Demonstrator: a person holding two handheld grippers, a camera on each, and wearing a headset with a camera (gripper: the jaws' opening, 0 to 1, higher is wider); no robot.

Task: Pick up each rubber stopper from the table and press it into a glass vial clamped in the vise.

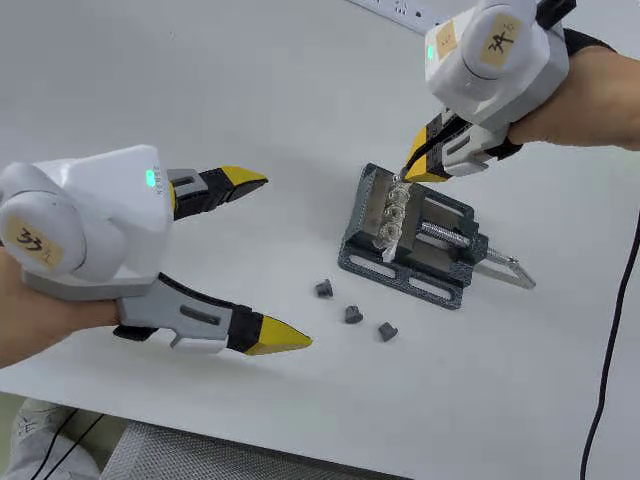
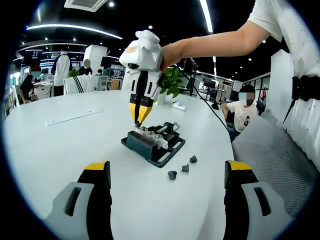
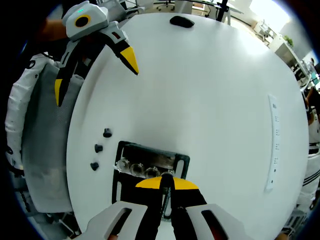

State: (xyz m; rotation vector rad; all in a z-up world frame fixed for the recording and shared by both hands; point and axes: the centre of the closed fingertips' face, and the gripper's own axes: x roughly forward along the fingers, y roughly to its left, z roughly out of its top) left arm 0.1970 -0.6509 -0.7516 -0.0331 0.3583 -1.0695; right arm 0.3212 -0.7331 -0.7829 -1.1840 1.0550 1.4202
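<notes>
A dark vise (image 1: pixel 455 262) (image 2: pixel 161 155) (image 3: pixel 121 149) clamps a row of glass vials (image 1: pixel 391 214) (image 2: pixel 149 134) (image 3: pixel 136 169). My right gripper (image 1: pixel 408 177) (image 2: pixel 138 118) (image 3: pixel 166 182) is shut, its yellow tips pointing down right over the end vial. I see nothing between its tips. Three dark rubber stoppers (image 1: pixel 353 314) (image 2: pixel 172 174) (image 3: pixel 98 148) lie loose on the table beside the vise. My left gripper (image 1: pixel 272 262) (image 2: pixel 167 166) (image 3: pixel 95 77) stands wide open and empty, a short way from the stoppers and aimed towards them and the vise.
The white round table (image 1: pixel 200 90) (image 2: pixel 50 145) (image 3: pixel 210 90) has free room all around the vise. A white power strip (image 3: pixel 273 145) (image 2: pixel 75 117) lies far off on it, and a black cable (image 1: pixel 612 340) hangs at the right edge. People sit in the office behind.
</notes>
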